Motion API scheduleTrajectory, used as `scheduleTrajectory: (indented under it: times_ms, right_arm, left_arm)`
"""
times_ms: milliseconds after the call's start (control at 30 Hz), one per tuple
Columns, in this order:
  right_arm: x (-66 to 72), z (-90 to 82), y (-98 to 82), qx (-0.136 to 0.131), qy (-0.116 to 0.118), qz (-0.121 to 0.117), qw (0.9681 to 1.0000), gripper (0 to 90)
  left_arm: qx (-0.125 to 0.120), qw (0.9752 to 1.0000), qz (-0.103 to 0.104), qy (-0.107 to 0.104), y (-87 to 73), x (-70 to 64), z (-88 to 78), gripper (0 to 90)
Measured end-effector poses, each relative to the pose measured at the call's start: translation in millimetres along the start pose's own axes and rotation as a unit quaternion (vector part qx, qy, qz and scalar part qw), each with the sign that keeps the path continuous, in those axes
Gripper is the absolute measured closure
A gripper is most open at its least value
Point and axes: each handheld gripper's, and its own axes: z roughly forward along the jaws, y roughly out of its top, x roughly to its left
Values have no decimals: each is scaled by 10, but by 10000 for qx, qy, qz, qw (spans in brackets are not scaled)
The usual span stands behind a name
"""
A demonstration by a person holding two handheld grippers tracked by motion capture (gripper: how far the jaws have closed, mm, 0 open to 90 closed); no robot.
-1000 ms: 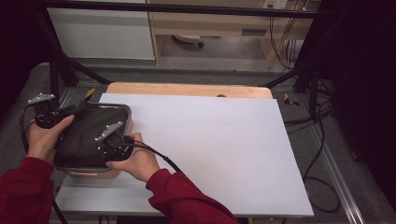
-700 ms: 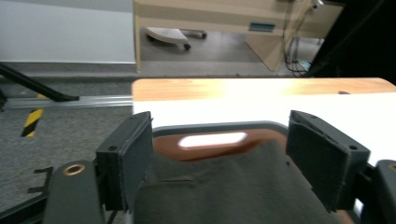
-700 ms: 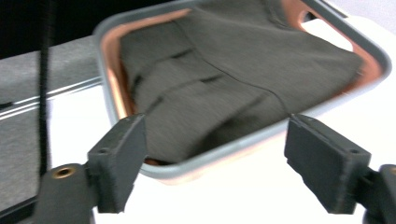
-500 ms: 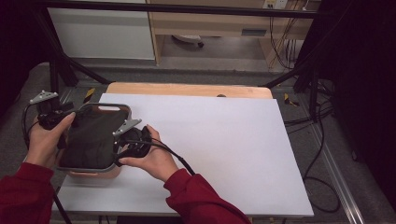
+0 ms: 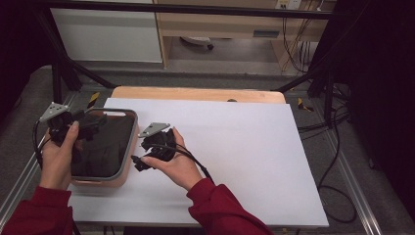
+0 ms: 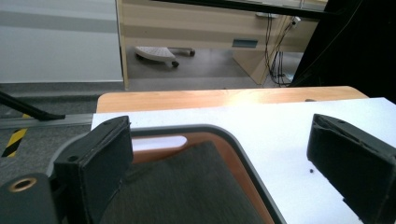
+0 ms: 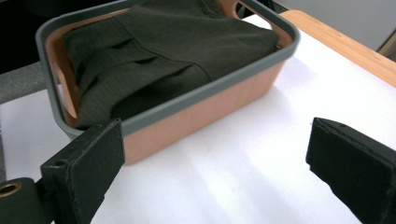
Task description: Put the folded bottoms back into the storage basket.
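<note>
An orange basket [image 5: 99,184] with a grey rim stands at the left of the white table and holds a folded dark garment [image 5: 103,144]. My left gripper [image 5: 96,127] hovers at the basket's far left corner. My right gripper [image 5: 138,163] is just right of the basket, above the table. The jaws of both have just been opening and now stand wide with nothing gripped. The left gripper view looks past my left gripper [image 6: 219,140] at the garment [image 6: 187,186] and the basket's rim [image 6: 243,147]. Beyond my right gripper [image 7: 215,133] sit the basket [image 7: 210,109] and the garment [image 7: 177,42].
The white table top [image 5: 244,147] stretches to the right of the basket, with a wooden board [image 5: 195,94] along its far edge. Black frame struts [image 5: 56,73] and cables [image 5: 337,122] flank the table. A white cabinet [image 5: 107,34] stands behind.
Both grippers have let go of the garment and opened. The left one has drawn back to the left, the right one out over the table to the right.
</note>
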Motion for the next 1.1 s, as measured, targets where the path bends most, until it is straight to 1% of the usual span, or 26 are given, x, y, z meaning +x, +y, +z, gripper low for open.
scheduleTrajectory:
  times_ms: [67, 100, 133, 200, 233, 300, 367, 433, 533, 600, 667, 733, 767, 933, 1033, 1100]
  right_arm:
    - [-40, -31, -21, -23, -27, 27, 10000, 51]
    - [-60, -48, -28, -26, -25, 32, 10000, 51]
    - [-76, -66, -33, -23, -30, 37, 10000, 51]
    - [-109, -108, -41, -23, 1, 51, 10000, 50]
    - [-119, -132, -42, -38, 0, 64, 10000, 49]
    - [-138, -176, -39, -52, -38, 37, 10000, 52]
    - [-155, -224, -29, -58, -76, 6, 10000, 62]
    - [-168, -278, -14, -82, -87, -29, 9999, 64]
    - [-176, -339, 5, -262, -164, -32, 9995, 64]
    - [-182, -361, 6, -369, -218, -73, 9991, 59]
    - [-197, -368, 1, -408, -272, -104, 9987, 58]
    - [-227, -368, 0, -370, -236, -10, 9990, 58]
    - [-246, -368, 0, -361, -211, 29, 9991, 58]
    - [-351, -375, 5, -375, -217, 202, 9989, 71]
    - [-411, -384, -9, -369, -274, 267, 9986, 63]
    - [-446, -411, -26, -428, -277, 302, 9982, 51]
  left_arm:
    - [62, 9999, 91, 10, -39, -61, -17, 71]
    - [72, 10000, 17, -16, -59, -94, -23, 70]
    - [96, 9999, -15, -63, -79, -124, -30, 66]
    - [128, 9999, 47, -75, -113, -183, -50, 54]
    - [92, 9999, 46, -59, -124, -206, -61, 57]
    - [108, 9999, 105, -55, -129, -252, -81, 57]
    - [53, 9999, 101, 13, -154, -291, -116, 56]
    - [65, 9999, 128, -5, -193, -328, -134, 58]
    - [40, 9999, 121, -56, -237, -381, -151, 60]
    - [89, 9997, 219, -60, -269, -415, -161, 60]
    - [90, 9997, 213, -50, -306, -434, -155, 59]
    - [107, 9997, 222, -37, -357, -453, -140, 62]
    - [121, 9996, 266, -41, -383, -463, -132, 64]
    - [55, 9997, 117, -207, -505, -524, -109, 68]
    - [15, 9995, 147, -272, -575, -566, -108, 70]
    - [-9, 9994, 199, -294, -627, -595, -113, 71]
